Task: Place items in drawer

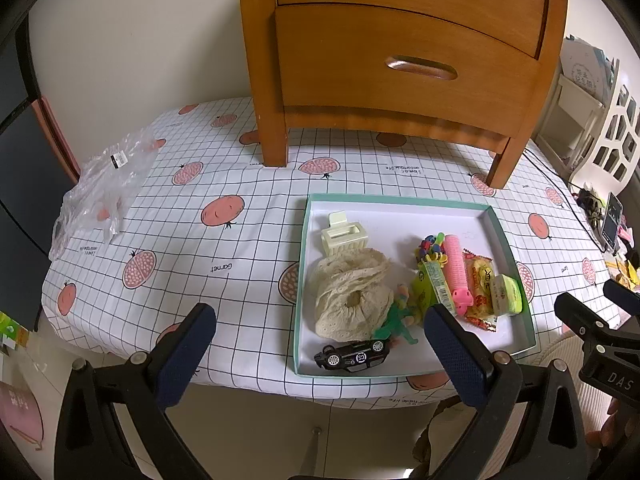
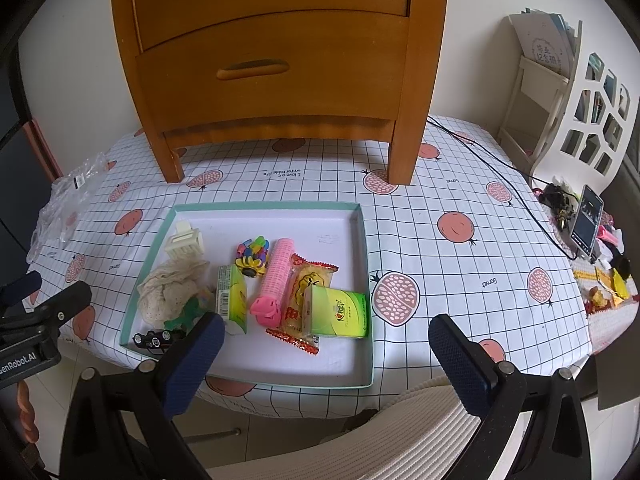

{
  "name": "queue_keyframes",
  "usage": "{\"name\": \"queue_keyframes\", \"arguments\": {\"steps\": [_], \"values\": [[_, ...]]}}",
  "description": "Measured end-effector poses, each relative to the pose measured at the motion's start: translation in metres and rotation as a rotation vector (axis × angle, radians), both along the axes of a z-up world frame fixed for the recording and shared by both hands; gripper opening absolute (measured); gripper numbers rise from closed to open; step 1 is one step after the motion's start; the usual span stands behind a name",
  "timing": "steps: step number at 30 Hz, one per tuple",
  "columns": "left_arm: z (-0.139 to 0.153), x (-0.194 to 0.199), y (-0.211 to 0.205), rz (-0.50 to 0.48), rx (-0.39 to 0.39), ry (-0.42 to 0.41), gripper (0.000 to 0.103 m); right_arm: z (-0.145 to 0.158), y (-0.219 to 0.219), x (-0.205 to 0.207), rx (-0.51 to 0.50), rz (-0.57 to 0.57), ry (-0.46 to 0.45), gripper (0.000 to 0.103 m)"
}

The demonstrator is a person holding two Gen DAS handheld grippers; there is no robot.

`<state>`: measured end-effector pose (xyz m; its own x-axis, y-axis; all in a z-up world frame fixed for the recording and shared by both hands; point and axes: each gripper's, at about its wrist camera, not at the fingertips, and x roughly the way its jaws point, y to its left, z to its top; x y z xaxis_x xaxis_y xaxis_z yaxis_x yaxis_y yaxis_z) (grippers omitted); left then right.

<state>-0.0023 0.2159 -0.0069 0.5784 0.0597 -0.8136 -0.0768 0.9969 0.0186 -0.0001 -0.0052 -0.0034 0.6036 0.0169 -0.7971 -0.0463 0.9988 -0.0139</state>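
Note:
A wooden cabinet (image 1: 400, 52) (image 2: 276, 68) with two shut drawers stands at the back of the table. In front of it lies a shallow teal-rimmed tray (image 1: 400, 199) (image 2: 264, 207) with a cream hair claw (image 1: 343, 234), a lace scrunchie (image 1: 352, 296), a black toy car (image 1: 354, 355), a pink roller (image 2: 276, 280), a snack packet (image 2: 310, 280) and a green box (image 2: 340, 312). My left gripper (image 1: 320, 332) hangs open above the tray's near left corner. Over the tray's near right side, my right gripper (image 2: 326, 340) is also open. Neither holds anything.
A crumpled clear plastic bag (image 1: 100, 192) lies at the table's left edge. A black cable (image 2: 500, 160) runs to a phone (image 2: 586, 220) amid clutter at the far right. A white openwork shelf (image 2: 580, 112) stands beyond. A ribbed white chair back (image 2: 360, 432) sits below the near edge.

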Motion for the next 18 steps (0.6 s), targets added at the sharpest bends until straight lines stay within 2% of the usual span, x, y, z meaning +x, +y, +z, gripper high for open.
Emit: {"name": "queue_keyframes", "arguments": {"steps": [18], "values": [[0.0022, 0.0064, 0.0060, 0.015, -0.023, -0.001, 0.103, -0.0006, -0.0018, 0.0022, 0.008, 0.001, 0.010, 0.103]]}}
